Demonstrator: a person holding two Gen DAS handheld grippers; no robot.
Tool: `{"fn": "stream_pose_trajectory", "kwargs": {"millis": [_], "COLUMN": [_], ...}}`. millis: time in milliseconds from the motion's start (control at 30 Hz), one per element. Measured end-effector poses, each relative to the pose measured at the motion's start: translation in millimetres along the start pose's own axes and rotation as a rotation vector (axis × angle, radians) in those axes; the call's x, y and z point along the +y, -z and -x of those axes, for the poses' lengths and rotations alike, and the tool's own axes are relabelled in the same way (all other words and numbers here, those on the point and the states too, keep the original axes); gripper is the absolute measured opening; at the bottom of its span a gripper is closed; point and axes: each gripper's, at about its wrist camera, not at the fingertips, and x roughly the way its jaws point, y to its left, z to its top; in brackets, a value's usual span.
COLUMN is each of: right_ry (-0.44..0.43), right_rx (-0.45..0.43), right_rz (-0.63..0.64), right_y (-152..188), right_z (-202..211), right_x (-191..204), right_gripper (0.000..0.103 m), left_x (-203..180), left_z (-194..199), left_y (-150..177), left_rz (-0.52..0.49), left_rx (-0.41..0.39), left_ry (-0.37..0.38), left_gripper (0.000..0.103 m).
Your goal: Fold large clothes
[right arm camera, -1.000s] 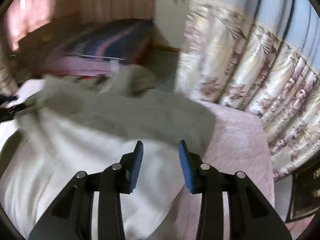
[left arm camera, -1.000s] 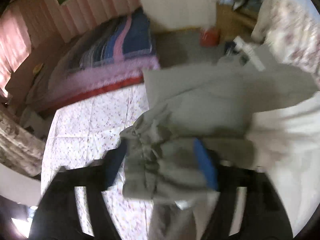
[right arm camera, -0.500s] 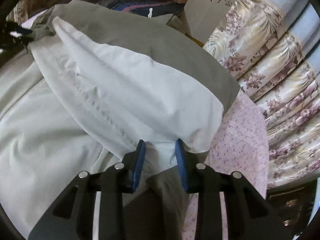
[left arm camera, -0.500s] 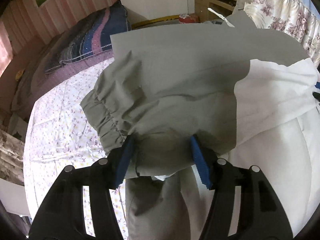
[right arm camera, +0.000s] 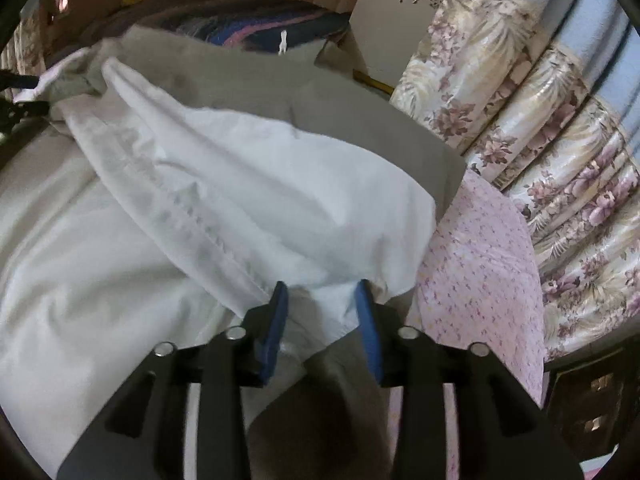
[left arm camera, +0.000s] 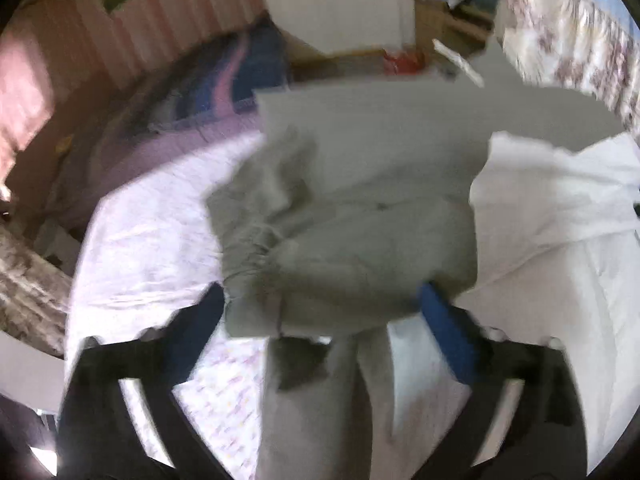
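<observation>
While my left gripper (left arm camera: 320, 312) and right gripper (right arm camera: 322, 304) open astride its edge, the soft grey-white garment (right arm camera: 240, 184) overhangs the floral sheet (right arm camera: 480, 264).

Under my claws spreads a pale floral bedsheet (left arm camera: 132, 248), running out to the left of my left claw and to the right of my right one. Ahead and to the left of my left claw lies a striped blue-and-pink folded quilt (left arm camera: 224, 76) against a pink panelled wall (left arm camera: 80, 36), with something small and red (left arm camera: 404, 58) on the floor farther ahead. Close on the right of my right claw hang floral curtains (right arm camera: 560, 168).
</observation>
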Motion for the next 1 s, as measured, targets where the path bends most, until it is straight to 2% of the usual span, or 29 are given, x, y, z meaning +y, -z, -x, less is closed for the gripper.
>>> {"fn": "stream_pose_trajectory", "kwargs": {"millis": [33,67,133,167,233,367,467,500,533,567,667,767,833,1000], "right_ry": [-0.013,-0.03,-0.045,-0.048,-0.041,0.089,0.23,0.322,0.362,0.365,0.31,0.198,0.182,0.111], "right_rx": [-0.015,-0.047,-0.09,-0.108,-0.148,-0.223,-0.309,-0.343,-0.353,-0.353,-0.291,-0.221,-0.209,-0.191], "right_rz": [-0.018,-0.044,-0.083,-0.106,-0.16,-0.203,-0.205,-0.222,-0.235,-0.242,-0.286,-0.356,-0.409,-0.581], "right_y": [0.8,2.6,5.6,7.8,13.3,32.1,53.5,64.0,68.6,72.2,89.4,110.4,127.4,178.0], "right_z": [6.9,19.4,41.5,52.3,77.0,122.4,152.8,163.2,167.1,168.7,166.8,161.9,161.5,165.4], "right_x": [-1.6,-2.3,-2.9,-4.0,-7.1,-3.7,5.1,10.1,10.1,9.4,7.5,0.8,-0.3,-14.0], "right_gripper": [0.066,0.072,0.077,0.087,0.097,0.099,0.101,0.101,0.101,0.101,0.101,0.101,0.101,0.101], "left_x": [0.4,0.8,3.5,6.0,10.8,19.5,26.2,26.7,28.3,29.0,27.2,32.2,38.1,53.2], "left_z": [10.3,20.4,35.5,45.6,63.1,95.8,119.2,123.5,128.0,131.5,130.6,133.1,134.7,141.1], "left_y": [2.0,4.7,10.5,15.5,26.3,51.4,74.5,79.0,85.9,94.4,113.2,136.4,148.5,186.8], "left_rz": [-0.001,0.0,0.012,0.025,0.046,0.075,0.086,0.091,0.099,0.108,0.097,0.113,0.136,0.232], "left_rx": [-0.022,-0.033,-0.045,-0.053,-0.068,-0.127,-0.189,-0.203,-0.219,-0.23,-0.162,-0.122,-0.107,-0.049], "left_ry": [0.003,0.003,-0.001,0.001,0.011,0.039,0.02,0.019,0.018,0.017,0.022,-0.012,-0.024,0.033], "left_gripper": [0.1,0.1,0.1,0.1,0.1,0.1,0.1,0.1,0.1,0.1,0.1,0.1,0.1,0.1]}}
